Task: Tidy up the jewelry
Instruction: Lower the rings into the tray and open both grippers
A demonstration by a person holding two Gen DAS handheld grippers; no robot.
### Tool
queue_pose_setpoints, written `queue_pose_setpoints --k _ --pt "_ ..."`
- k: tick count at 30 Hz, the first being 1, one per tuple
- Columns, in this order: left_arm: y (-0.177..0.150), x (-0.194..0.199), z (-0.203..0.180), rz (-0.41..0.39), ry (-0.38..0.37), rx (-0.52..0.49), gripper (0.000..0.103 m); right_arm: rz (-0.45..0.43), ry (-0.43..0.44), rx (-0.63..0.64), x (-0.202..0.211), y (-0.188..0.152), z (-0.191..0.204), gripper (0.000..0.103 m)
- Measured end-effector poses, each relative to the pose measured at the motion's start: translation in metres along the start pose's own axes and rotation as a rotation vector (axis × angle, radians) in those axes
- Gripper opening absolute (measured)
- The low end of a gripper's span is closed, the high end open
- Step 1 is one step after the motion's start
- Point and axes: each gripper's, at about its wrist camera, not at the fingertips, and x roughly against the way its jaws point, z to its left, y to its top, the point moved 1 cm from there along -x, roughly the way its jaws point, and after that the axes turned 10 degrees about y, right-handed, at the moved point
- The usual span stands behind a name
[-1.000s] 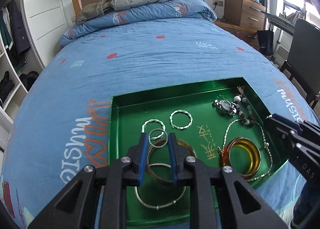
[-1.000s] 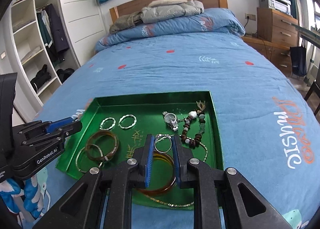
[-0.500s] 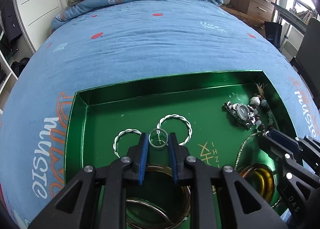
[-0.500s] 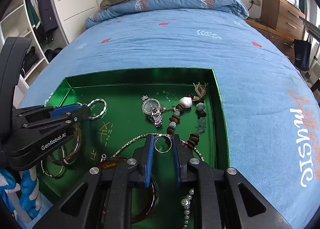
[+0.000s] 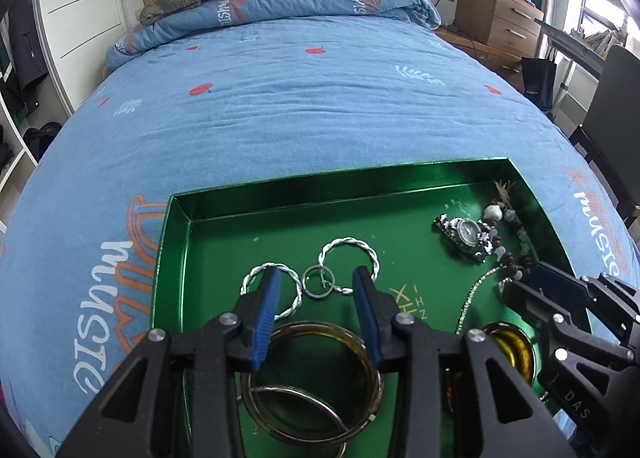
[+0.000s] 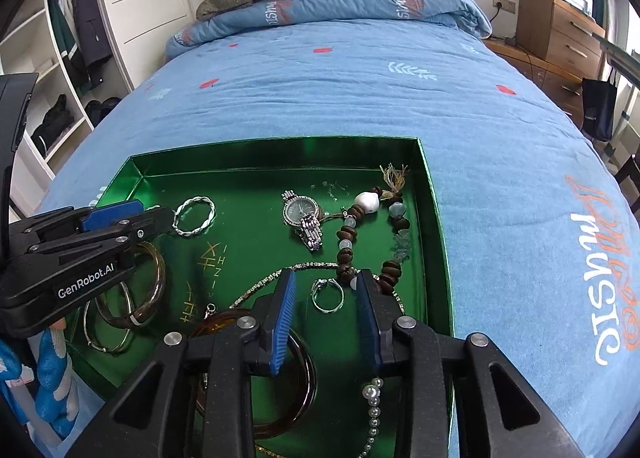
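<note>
Green tray (image 5: 280, 198) on blue bedspread (image 5: 312, 106), jewelry spread over its floor.

Left tongs (image 5: 318, 290) pitched steeply down over tray's near-left part, jaws opening, blue pads apart. Small plain ring (image 5: 318, 281) lying flat on tray floor between the pads, touched by neither; released. Twisted silver ring (image 5: 348, 254) at 1 o'clock of it, second twisted ring (image 5: 294, 290) at 9 o'clock, partly behind the left pad. Amber-rimmed bangles (image 5: 320, 374) stacked at 6 o'clock, under the tong arms.

Right tongs (image 6: 326, 294) pitched down likewise over tray's near-right part, jaws opening. Silver set ring (image 6: 328, 295) flat on tray between the pads, clear of both; released. Wristwatch (image 6: 302, 218) at 11 o'clock of that ring, bead bracelet (image 6: 346, 236) at 12 to 1 o'clock, thin chain (image 6: 260, 284) curving past at 10 o'clock. Dark brown bangle (image 6: 308, 378) and pearl strand (image 6: 374, 398) at 6 o'clock, beneath the tong body.

Left tongs visible in right view at 9 o'clock, tips near the twisted ring there.
</note>
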Motion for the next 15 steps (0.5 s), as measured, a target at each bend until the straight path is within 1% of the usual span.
queue_pose_setpoints --k 8,15 --pt "-0.003 0.04 0.017 -0.072 0.017 0.015 0.038 -0.038 -0.001 0.017 0.027 0.0 0.02 0.043" --pt "-0.019 0.084 0.039 -0.159 0.05 0.056 0.038 -0.077 -0.012 0.013 0.058 -0.007 0.035 0.049"
